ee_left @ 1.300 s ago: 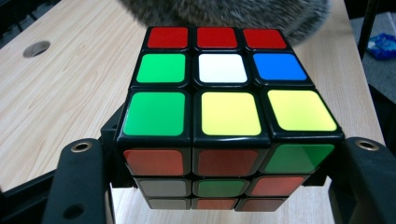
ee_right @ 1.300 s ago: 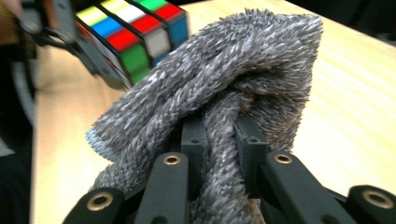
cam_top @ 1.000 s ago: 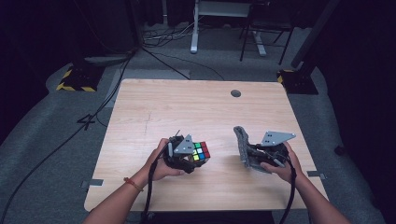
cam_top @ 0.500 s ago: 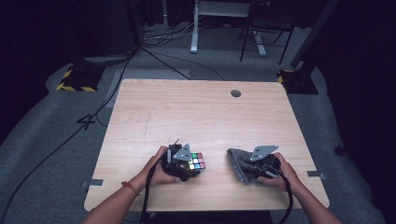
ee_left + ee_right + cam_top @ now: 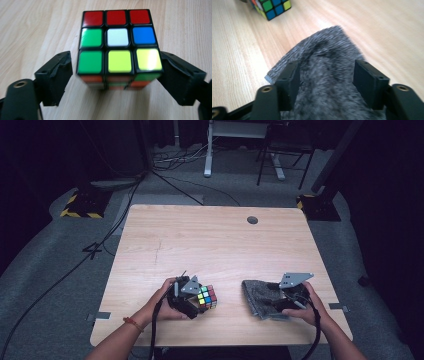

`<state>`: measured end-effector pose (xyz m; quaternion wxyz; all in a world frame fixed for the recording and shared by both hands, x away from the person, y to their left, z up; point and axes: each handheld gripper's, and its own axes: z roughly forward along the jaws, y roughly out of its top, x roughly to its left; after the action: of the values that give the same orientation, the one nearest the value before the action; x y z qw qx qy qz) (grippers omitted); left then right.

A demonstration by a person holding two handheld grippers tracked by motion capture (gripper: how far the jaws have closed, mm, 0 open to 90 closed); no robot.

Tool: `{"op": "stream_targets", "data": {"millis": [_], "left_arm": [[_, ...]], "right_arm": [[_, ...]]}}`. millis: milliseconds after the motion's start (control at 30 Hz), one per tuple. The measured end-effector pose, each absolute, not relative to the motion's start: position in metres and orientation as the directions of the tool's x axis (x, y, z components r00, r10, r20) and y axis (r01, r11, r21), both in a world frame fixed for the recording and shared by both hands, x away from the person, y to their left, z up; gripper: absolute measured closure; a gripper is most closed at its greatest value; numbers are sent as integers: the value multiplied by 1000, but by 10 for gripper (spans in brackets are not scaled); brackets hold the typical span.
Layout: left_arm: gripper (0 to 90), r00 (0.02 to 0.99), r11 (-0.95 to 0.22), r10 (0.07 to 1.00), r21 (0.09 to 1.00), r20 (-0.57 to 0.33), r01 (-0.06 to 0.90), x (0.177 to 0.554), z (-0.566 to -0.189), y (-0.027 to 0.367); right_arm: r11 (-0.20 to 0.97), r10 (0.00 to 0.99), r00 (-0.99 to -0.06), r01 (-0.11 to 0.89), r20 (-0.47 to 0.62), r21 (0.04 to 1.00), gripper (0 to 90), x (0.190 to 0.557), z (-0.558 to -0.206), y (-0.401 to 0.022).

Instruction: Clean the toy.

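- High view: the puzzle cube [image 5: 207,297] and grey cloth [image 5: 260,296] lay on the table's [image 5: 210,245] near edge, well apart.
- Left gripper view: the left gripper [image 5: 117,75], its jaws just opened, stood apart beside the cube; lifting crookedly could tip it.
- Right gripper view: the right gripper [image 5: 325,75], also just opened, straddled the cloth loosely; fibres might snag.

A puzzle cube [image 5: 207,297] is set on the table [image 5: 210,240] near its front edge, left of the middle. A cloth [image 5: 260,297] is laid to its right, near the same edge, with a gap left between them.

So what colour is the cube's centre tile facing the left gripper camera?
White, clearest in the left gripper view: puzzle cube.
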<state>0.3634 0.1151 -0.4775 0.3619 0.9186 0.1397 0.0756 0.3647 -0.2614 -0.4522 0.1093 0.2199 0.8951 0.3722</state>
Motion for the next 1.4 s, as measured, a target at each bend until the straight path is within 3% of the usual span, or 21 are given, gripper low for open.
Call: {"op": "stream_targets", "data": {"millis": [233, 667, 1000, 1200, 1400], "left_arm": [[158, 924, -701, 362, 688, 120, 185, 348, -462, 142], [171, 858, -686, 486, 682, 169, 254, 334, -452, 198], [180, 823, -656, 558, 663, 104, 361, 344, -482, 218], [173, 822, -652, 567, 640, 55, 407, 347, -495, 224], [154, 809, -590, 587, 676, -15, 441, 348, -502, 232]], "right_arm": [[621, 522, -847, 296, -102, 725, 291, 357, -436, -284], [564, 667, -733, 382, -132, 732, 282, 333, -451, -357], [446, 775, -631, 508, -34, 737, 274, 333, -488, -398], [423, 795, -606, 532, -19, 734, 255, 335, -499, -403], [394, 813, -582, 541, -7, 743, 222, 336, -503, -404]]}}
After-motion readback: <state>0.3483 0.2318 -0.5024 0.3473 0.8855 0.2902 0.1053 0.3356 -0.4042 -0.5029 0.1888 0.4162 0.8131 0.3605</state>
